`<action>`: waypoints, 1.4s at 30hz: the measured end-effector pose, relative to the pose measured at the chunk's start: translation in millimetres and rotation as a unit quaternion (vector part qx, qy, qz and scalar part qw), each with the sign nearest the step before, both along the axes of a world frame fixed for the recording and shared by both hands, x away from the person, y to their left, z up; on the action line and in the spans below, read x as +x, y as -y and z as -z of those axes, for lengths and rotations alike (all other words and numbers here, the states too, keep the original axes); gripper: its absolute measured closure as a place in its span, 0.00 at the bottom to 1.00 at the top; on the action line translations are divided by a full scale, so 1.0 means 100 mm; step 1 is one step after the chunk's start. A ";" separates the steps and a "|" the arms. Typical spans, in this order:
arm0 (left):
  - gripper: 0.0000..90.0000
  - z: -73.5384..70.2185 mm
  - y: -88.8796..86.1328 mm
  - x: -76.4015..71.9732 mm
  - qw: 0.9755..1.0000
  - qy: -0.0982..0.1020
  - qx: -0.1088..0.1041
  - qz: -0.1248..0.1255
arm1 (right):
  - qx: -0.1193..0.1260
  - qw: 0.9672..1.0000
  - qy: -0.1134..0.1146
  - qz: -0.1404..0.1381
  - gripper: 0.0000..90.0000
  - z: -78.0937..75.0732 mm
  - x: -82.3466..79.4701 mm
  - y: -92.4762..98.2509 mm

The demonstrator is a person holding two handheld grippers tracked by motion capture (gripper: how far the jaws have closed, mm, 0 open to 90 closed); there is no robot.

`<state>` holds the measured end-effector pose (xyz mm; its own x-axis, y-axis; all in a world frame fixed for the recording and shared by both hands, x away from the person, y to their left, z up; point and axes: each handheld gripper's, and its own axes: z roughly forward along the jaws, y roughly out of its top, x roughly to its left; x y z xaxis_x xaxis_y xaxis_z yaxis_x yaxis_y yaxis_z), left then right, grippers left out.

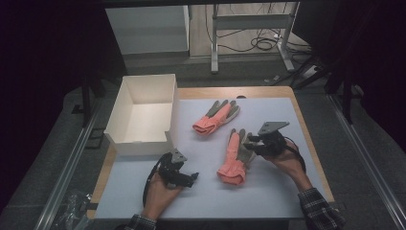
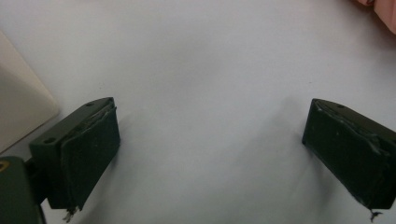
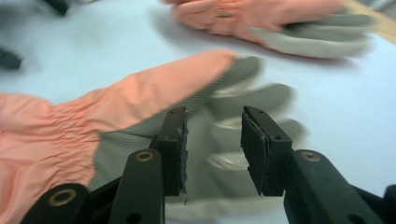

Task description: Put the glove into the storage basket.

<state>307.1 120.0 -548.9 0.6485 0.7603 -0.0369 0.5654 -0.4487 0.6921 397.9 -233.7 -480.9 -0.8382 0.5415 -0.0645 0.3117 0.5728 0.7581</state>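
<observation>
Two orange and grey work gloves lie on the white mat [image 1: 268, 191]. The near glove [image 1: 234, 160] lies with its cuff toward me, and the far glove [image 1: 216, 116] lies behind it. My right gripper [image 1: 250, 143] hovers over the grey fingers of the near glove [image 3: 116, 116]. Its jaws [image 3: 215, 144] stand apart with a gap between them and no cloth pinched. The far glove [image 3: 261, 21] lies beyond them. My left gripper [image 1: 194, 178] rests low over bare mat at the front left. It is wide open [image 2: 210, 149] with nothing between its pads.
An open white cardboard box [image 1: 139, 143] stands at the back left of the mat, and its corner [image 2: 18, 102] is close to my left gripper. The wooden table edge [image 1: 313, 143] runs along the right. A dark floor with cables and a metal frame lies beyond.
</observation>
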 end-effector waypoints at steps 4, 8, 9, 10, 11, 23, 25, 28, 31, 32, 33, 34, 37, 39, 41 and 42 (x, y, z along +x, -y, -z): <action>0.04 0.00 0.00 0.00 1.000 0.000 0.000 0.000 | 0.012 0.998 -0.014 0.057 0.83 0.01 -0.05 0.24; 0.04 0.00 0.00 0.00 1.000 0.000 0.000 0.000 | 0.010 0.995 -0.043 0.092 0.91 0.17 -0.06 0.41; 0.04 0.00 0.00 0.00 1.000 0.000 0.000 0.000 | 0.008 0.994 -0.049 0.097 0.92 0.21 -0.06 0.41; 0.04 0.00 0.00 0.00 1.000 0.000 0.000 0.000 | 0.006 0.994 -0.054 0.098 0.92 0.25 -0.05 0.41; 0.04 0.00 0.00 0.00 1.000 0.000 0.000 0.000 | 0.003 0.993 -0.059 0.098 0.92 0.28 -0.03 0.39; 0.04 0.00 0.00 0.00 1.000 0.000 0.000 0.000 | -0.001 0.994 -0.062 0.091 0.90 0.32 0.19 0.05; 0.04 0.00 0.00 0.00 1.000 0.000 0.000 0.000 | -0.001 0.994 -0.063 0.088 0.90 0.34 0.22 -0.01; 0.04 0.00 0.00 0.00 1.000 0.000 0.000 0.000 | -0.005 0.994 -0.058 0.087 0.89 0.32 0.25 -0.03; 0.04 0.00 0.00 0.00 1.000 0.000 0.000 0.000 | 0.004 0.994 -0.047 0.098 0.86 0.20 0.28 0.00; 0.04 0.00 0.00 0.00 1.000 0.000 0.000 0.000 | 0.007 0.994 -0.042 0.100 0.84 0.15 0.30 -0.01; 0.04 0.00 0.00 0.00 1.000 0.000 0.000 0.000 | 0.011 0.994 -0.040 0.102 0.83 0.09 0.31 -0.02; 0.04 0.00 0.00 0.00 1.000 0.000 0.000 0.000 | 0.015 0.994 -0.038 0.102 0.81 0.05 0.34 -0.05; 0.04 0.00 0.00 0.00 1.000 0.000 0.000 0.000 | 0.026 0.994 -0.038 0.099 0.76 -0.05 0.42 -0.20; 0.04 0.00 0.00 0.00 1.000 0.000 0.000 0.000 | 0.033 0.994 -0.039 0.097 0.73 -0.08 0.50 -0.31; 0.04 0.00 0.00 0.00 1.000 0.000 -0.001 0.000 | 0.041 0.994 -0.039 0.096 0.70 -0.10 0.59 -0.42; 0.04 0.00 0.00 0.00 1.000 0.000 0.001 0.001 | 0.043 0.994 -0.039 0.097 0.68 -0.11 0.63 -0.48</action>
<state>307.2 120.2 -548.9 0.6496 0.7594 -0.0361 0.5650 -0.4504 0.6913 461.2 -185.9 -470.3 -0.7180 0.6941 0.0511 0.4704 0.4298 0.7707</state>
